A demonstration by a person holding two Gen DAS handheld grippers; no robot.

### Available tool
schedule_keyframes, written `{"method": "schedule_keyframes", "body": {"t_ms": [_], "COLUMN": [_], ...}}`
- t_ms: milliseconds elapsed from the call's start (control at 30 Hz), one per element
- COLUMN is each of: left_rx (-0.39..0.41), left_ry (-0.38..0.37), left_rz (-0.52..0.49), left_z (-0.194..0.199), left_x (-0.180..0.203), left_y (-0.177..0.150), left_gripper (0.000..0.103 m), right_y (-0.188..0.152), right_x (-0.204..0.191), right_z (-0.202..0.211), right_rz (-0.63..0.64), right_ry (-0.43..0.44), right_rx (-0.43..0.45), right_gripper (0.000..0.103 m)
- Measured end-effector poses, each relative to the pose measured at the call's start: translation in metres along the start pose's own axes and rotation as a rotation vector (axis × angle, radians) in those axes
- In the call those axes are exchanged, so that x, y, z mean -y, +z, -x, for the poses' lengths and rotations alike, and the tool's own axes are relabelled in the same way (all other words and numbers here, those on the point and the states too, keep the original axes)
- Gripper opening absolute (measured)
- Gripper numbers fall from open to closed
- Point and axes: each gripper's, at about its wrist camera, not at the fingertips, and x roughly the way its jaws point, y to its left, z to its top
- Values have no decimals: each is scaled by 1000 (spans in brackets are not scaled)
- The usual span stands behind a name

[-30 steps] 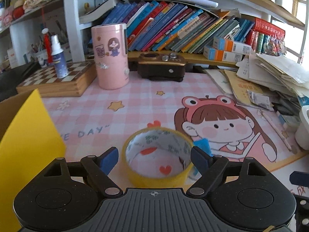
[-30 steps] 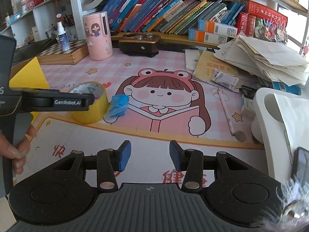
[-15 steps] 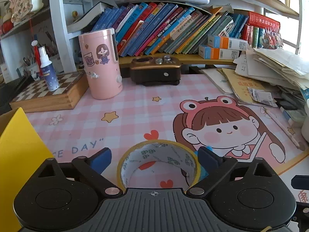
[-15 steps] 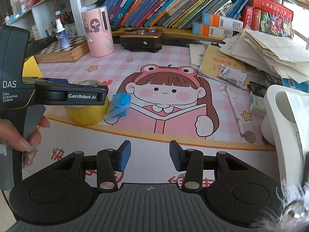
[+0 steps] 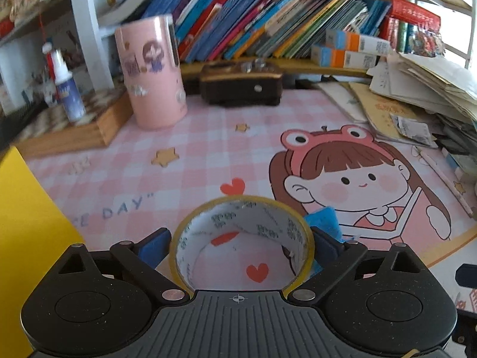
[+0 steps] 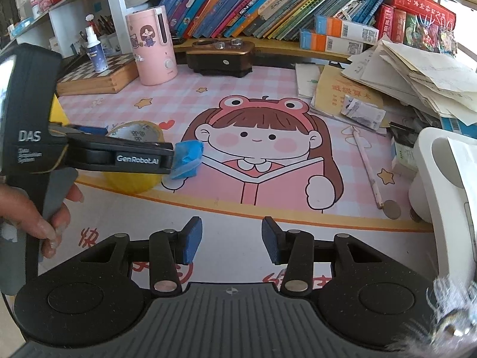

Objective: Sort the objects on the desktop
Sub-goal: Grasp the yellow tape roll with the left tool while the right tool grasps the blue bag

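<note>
My left gripper (image 5: 241,246) has its blue pads on either side of the yellow roll of adhesive tape (image 5: 243,241), spread and seemingly touching its wall, though I cannot tell whether they press it; the roll stands on its rim near the front edge of the pink checked cartoon desk mat (image 5: 208,155), a crumpled blue scrap (image 6: 187,159) just beside its right; my right gripper (image 6: 232,240) hangs with fingers parted and nothing between them, above the mat's front border; a pink cylindrical humidifier (image 6: 150,49) stands toward the back, by a wooden chessboard box (image 6: 95,76).
</note>
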Motion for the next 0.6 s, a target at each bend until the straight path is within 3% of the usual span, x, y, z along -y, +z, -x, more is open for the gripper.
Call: {"method": "schedule_keyframes", "body": {"t_ms": [267, 600], "left_rx": [-38, 76], "left_ry": [-21, -39], "left_rz": [81, 240], "left_z": [6, 102], "left_x": [-8, -32], "left_y": [-2, -12], "left_gripper": [92, 92], "right_y": [6, 29], "right_x": [-3, -14], "right_z": [-8, -47], "right_rz": [12, 48], "right_ry": [12, 63], "right_rx": [12, 76], "right_gripper": [43, 52]}}
